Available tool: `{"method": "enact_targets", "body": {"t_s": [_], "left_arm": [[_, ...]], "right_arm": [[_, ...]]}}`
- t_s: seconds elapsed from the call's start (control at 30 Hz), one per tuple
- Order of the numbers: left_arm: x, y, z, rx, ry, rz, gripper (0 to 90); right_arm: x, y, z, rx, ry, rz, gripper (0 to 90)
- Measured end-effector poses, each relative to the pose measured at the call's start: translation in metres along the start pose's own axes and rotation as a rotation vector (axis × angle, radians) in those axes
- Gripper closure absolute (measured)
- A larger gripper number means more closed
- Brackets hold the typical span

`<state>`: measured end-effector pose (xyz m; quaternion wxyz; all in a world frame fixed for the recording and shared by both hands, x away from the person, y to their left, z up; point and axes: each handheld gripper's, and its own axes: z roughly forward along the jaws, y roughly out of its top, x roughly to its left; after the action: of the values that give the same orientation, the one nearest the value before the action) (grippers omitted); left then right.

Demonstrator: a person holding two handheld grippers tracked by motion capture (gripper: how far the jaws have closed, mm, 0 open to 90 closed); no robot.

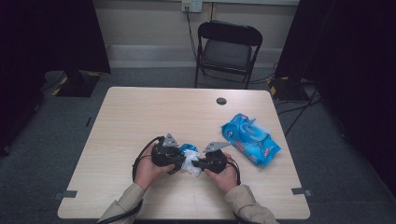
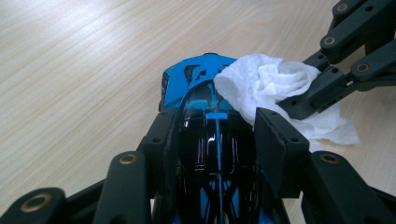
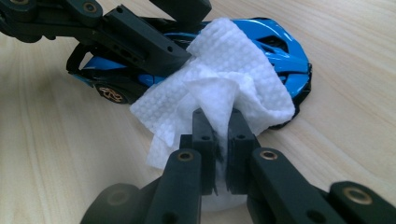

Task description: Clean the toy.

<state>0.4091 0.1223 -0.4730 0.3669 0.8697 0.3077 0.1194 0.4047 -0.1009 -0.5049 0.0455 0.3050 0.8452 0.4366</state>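
Right gripper (image 3: 219, 126) pinches a wipe (image 3: 224, 84) against the toy car (image 3: 280, 46), wipes pack (image 1: 250, 138) apart

Grey carpet floor (image 1: 140, 77) — black folding chair (image 1: 227, 49) behind pale wood table (image 1: 154, 109), dark curtains (image 1: 355, 56).

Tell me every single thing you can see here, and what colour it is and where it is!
toy car: one, blue and black, near table edge, clamped in left jaws
wipe: one, white, draped on the car's end
wipes pack: one, blue, table's right side
table: one, light wood
folding chair: one, black, behind table
left hand-held gripper: one, black, holding the car
right hand-held gripper: one, black, pinching the wipe
hands: two, beige sleeves, bottom edge
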Motion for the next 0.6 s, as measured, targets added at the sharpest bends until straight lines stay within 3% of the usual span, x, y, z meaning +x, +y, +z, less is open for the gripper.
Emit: {"method": "enact_targets", "body": {"t_s": [0.6], "left_arm": [[0.000, 0.000, 0.000, -0.001, 0.008, 0.005, 51.5]], "right_arm": [[0.014, 0.003, 0.007, 0.015, 0.035, -0.026, 85.3]]}}
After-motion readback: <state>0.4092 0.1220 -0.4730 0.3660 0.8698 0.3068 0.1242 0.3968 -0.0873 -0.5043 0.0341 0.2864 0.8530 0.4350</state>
